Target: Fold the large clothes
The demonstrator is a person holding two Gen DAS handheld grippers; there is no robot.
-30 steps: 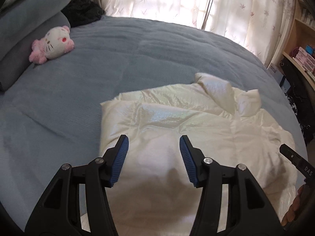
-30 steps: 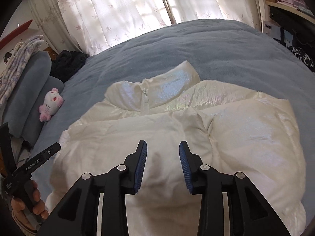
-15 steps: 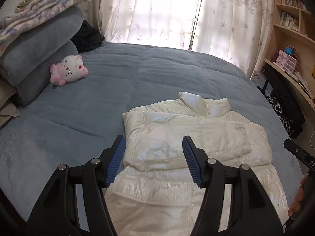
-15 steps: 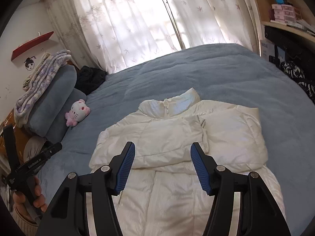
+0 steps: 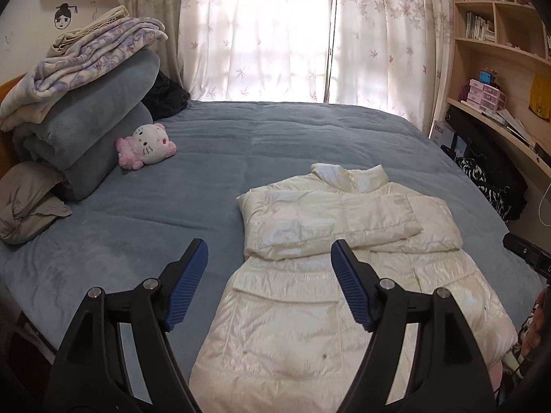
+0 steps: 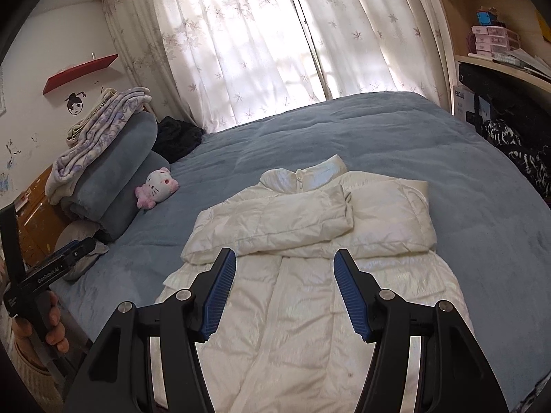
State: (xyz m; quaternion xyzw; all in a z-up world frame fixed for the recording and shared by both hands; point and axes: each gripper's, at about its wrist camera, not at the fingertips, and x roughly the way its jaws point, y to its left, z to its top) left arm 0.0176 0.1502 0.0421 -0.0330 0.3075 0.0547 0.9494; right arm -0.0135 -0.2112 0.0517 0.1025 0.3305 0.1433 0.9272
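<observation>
The bed (image 5: 310,130) fills both views, blue cover spread flat, and on its near half lies the jacket (image 5: 310,303), a big white puffy one, front up, collar pointing toward the curtains (image 5: 261,34). Both sleeves are already folded in across the chest, one lying over the other in a thick band below the collar. That looks like the first stage done. What's left, by my reading, is the long lower body, spread full length toward the near edge of the bed and not yet folded up to the shoulders.

Now the tools. The left gripper (image 5: 268,285) hangs above the jacket's left side, its fingers (image 5: 187,282) wide apart, having just been opening, with nothing between them. The right gripper (image 6: 284,290) is over the middle of the jacket, its fingers (image 6: 220,289) a good way apart too, opened a moment back, and empty as well. Neither touches the cloth.

On to what each view gives. The left wrist view shows the bookshelves (image 5: 496,17) along the right wall and the tip of the other tool at the right edge. The right wrist view shows the zip (image 6: 299,180) at the collar clearly, and at its left edge a hand (image 6: 51,323) gripping the left tool's handle. The stacked blankets (image 5: 86,103) and the small pink plush toy (image 5: 146,144) beside them appear in both.
</observation>
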